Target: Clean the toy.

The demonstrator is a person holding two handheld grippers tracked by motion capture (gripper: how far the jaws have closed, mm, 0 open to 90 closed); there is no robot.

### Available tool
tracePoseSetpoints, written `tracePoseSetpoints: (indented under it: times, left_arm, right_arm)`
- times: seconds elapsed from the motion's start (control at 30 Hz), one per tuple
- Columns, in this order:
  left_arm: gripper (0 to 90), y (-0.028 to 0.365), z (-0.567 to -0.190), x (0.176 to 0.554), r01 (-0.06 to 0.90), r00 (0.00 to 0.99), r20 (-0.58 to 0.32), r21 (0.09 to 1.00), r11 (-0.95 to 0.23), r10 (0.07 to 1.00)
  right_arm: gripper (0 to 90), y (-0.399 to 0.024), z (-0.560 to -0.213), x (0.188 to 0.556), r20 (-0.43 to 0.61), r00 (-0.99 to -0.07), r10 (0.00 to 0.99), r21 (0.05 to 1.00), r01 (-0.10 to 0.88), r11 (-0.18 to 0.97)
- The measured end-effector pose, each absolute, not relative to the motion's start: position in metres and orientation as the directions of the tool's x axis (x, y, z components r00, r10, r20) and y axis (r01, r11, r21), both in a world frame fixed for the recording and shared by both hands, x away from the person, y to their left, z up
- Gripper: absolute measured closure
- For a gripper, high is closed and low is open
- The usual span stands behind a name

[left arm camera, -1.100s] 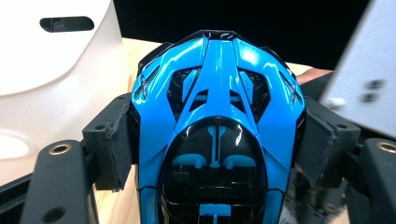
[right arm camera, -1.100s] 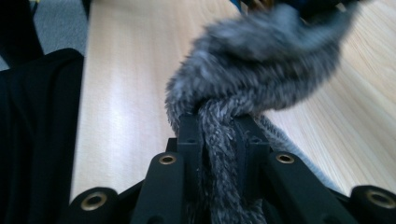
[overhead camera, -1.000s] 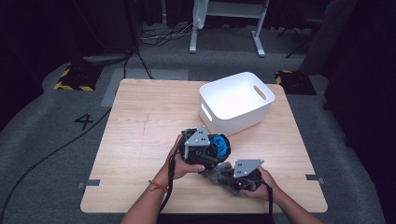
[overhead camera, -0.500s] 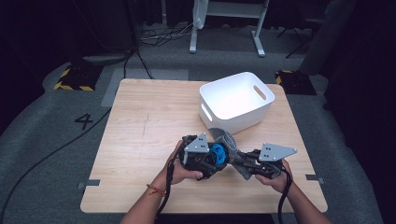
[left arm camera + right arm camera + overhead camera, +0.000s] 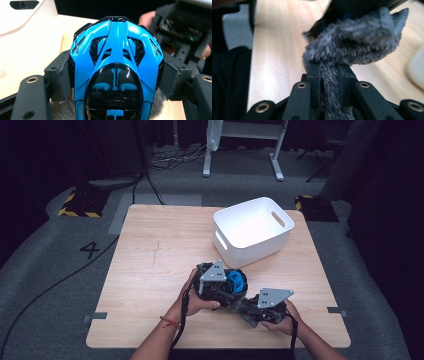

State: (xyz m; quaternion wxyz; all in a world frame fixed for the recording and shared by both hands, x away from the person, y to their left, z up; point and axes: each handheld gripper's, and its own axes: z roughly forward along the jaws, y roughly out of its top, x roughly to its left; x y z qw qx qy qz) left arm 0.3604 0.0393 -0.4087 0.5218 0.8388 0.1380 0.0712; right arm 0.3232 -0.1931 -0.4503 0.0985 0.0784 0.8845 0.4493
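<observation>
My right claw (image 5: 329,75) pinches a soft grey cloth (image 5: 352,47) tight; limp and fuzzy, it bunches wherever gripped. Just beyond it, my left claw (image 5: 115,75) clamps a glossy blue toy car (image 5: 116,62) by its flanks: hard, light, probably slippery. Farther off on the surface (image 5: 150,245) stands a white bin (image 5: 250,232).

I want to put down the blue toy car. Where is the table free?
Free: the wide left half of the table, left of the white bin. Crowded: the front middle, where both tools hold the car and grey cloth.
</observation>
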Motion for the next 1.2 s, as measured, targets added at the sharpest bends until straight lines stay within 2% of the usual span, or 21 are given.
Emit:
tracePoseSetpoints:
  times: [0.03,0.1,0.23,0.37,0.63,0.67,0.77,1.07,1.2]
  left_arm:
    - [24.6,0.039,-0.409,0.360,0.157,0.952,-0.025,0.895,-0.417,0.306]
    - [24.6,0.045,-0.409,0.361,0.169,0.947,-0.032,0.895,-0.413,0.319]
    - [24.6,0.051,-0.410,0.360,0.174,0.944,-0.030,0.891,-0.418,0.329]
    - [24.6,0.063,-0.410,0.357,0.183,0.936,-0.023,0.885,-0.429,0.351]
    - [24.6,0.084,-0.415,0.352,0.209,0.922,-0.018,0.863,-0.459,0.386]
    - [24.6,0.086,-0.417,0.351,0.209,0.922,-0.014,0.860,-0.466,0.388]
    - [24.6,0.092,-0.424,0.349,0.228,0.918,-0.027,0.853,-0.469,0.396]
    - [24.6,0.102,-0.434,0.345,0.252,0.907,-0.032,0.840,-0.481,0.421]
    - [24.6,0.112,-0.439,0.344,0.267,0.898,-0.042,0.843,-0.466,0.439]
  right_arm:
    - [75.7,-0.193,-0.450,0.323,-0.104,-0.968,0.227,0.810,0.050,0.584]
    - [75.6,-0.189,-0.458,0.322,-0.077,-0.984,0.161,0.766,0.045,0.641]
    - [75.5,-0.192,-0.463,0.324,-0.072,-0.985,0.156,0.747,0.050,0.663]
    - [75.4,-0.206,-0.460,0.330,-0.066,-0.980,0.189,0.746,0.077,0.661]
    - [74.2,-0.256,-0.462,0.349,-0.141,-0.919,0.368,0.690,0.175,0.702]
    - [74.2,-0.256,-0.462,0.349,-0.141,-0.919,0.368,0.690,0.175,0.702]
    - [73.3,-0.277,-0.462,0.359,-0.125,-0.886,0.447,0.705,0.238,0.668]
    - [72.5,-0.289,-0.466,0.365,-0.110,-0.875,0.471,0.654,0.293,0.698]
    - [69.2,-0.296,-0.468,0.364,-0.106,-0.872,0.477,0.619,0.318,0.718]
